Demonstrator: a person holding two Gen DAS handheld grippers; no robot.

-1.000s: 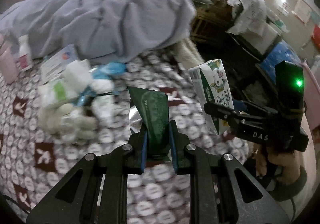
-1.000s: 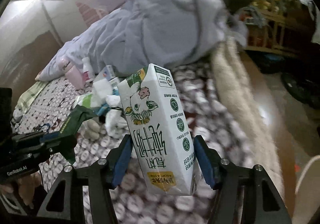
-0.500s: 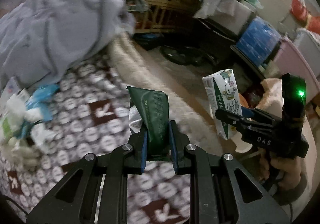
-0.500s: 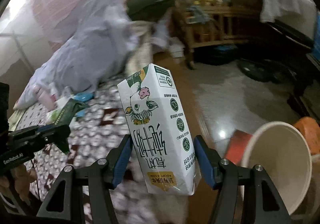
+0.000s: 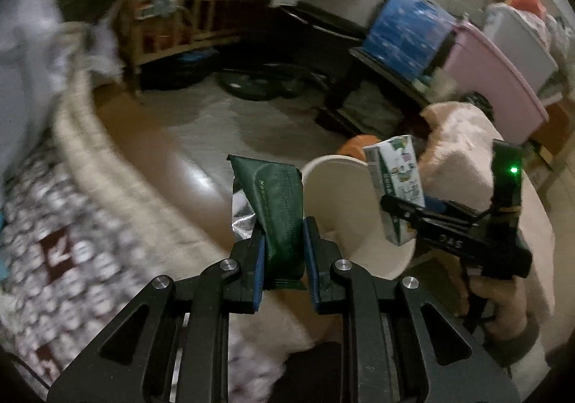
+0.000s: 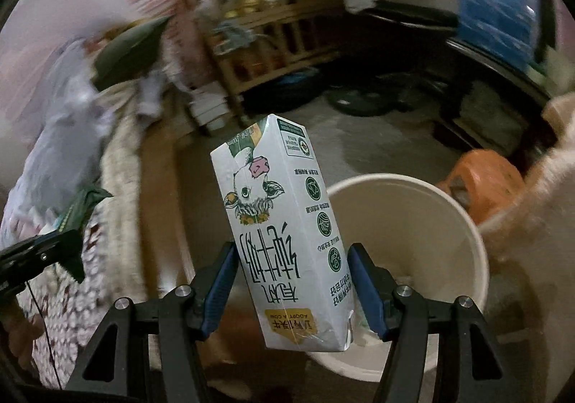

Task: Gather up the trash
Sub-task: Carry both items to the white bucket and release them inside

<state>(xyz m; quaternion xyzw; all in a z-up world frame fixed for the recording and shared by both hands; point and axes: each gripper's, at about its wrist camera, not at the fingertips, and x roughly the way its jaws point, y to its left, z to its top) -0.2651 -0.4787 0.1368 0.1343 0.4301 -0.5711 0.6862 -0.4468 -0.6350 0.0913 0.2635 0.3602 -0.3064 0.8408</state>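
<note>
The left gripper (image 5: 284, 252) is clamped tight on a dark green foil wrapper (image 5: 275, 202); the right gripper (image 6: 291, 281) grips an upside-down white milk carton (image 6: 284, 223). Both are held just above a cream bucket (image 6: 463, 223), whose contents are unclear

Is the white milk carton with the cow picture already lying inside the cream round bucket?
No, the white milk carton sits clamped in the right gripper, in front of the cream bucket.
</note>
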